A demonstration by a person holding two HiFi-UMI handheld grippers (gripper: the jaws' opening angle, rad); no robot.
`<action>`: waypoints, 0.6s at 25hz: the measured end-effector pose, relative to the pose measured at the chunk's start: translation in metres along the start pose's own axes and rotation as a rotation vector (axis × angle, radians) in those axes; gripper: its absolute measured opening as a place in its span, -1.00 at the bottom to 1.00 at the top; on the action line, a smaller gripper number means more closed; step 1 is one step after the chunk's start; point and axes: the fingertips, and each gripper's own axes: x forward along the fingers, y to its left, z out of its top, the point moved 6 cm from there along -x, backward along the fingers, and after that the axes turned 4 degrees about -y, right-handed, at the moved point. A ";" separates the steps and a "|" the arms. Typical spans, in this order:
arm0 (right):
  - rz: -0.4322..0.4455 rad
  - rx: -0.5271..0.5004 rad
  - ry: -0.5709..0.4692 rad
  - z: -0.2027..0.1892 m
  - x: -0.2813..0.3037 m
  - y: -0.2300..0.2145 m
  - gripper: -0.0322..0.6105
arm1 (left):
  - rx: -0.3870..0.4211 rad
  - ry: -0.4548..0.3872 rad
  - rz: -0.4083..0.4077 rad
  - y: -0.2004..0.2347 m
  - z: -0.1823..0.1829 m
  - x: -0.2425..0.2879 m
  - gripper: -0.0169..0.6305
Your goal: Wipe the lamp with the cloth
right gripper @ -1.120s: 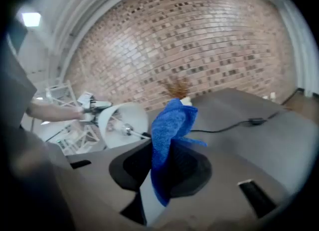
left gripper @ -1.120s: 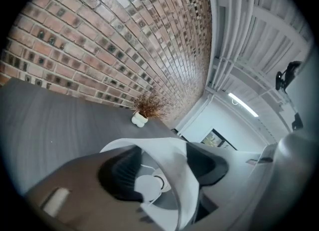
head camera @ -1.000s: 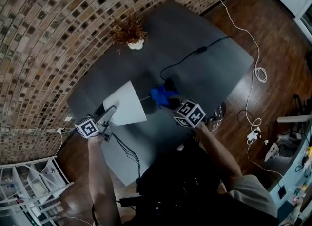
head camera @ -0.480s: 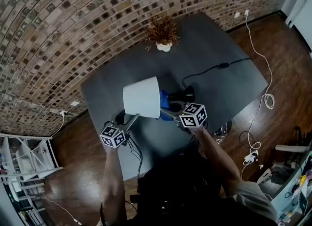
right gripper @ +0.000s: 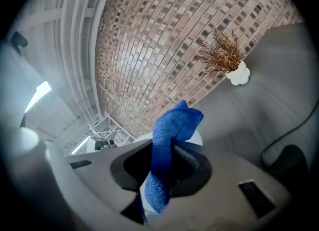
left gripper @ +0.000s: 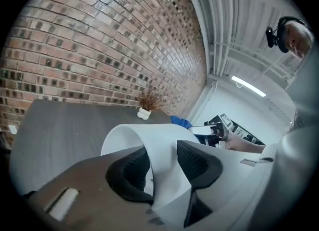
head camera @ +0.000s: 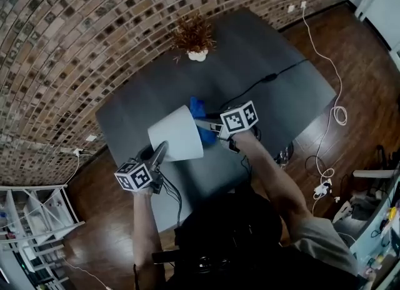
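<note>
the head view is dim and murky, colours muted, the brick wall and wood floor bowed by fisheye toward the edges. both gripper views are brighter inside black vignetted corners. a ceiling light strip glares white, the lampshade looks washed pale, and the near jaws are soft.

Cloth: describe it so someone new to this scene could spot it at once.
On the dark grey table, find the white lampshade. Right beside it, the right gripper is shut on the cloth: a small bright blue bunch, the only blue thing there.
</note>
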 end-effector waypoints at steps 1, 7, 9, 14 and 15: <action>-0.038 -0.040 -0.002 0.001 0.006 -0.004 -0.66 | -0.010 0.008 0.008 0.007 0.002 0.003 -0.42; -0.404 -0.179 -0.121 0.000 -0.050 -0.025 -0.66 | -0.044 -0.011 0.027 0.027 0.033 0.026 -0.41; -0.400 -0.160 -0.088 -0.016 -0.054 -0.022 -0.66 | -0.053 -0.015 0.031 0.031 0.040 0.033 -0.41; -0.236 -0.256 0.049 -0.045 0.026 -0.007 -0.66 | -0.072 -0.021 0.023 0.031 0.041 0.036 -0.42; -0.244 -0.275 0.071 -0.047 0.036 -0.013 -0.66 | -0.073 -0.025 0.025 0.031 0.040 0.035 -0.42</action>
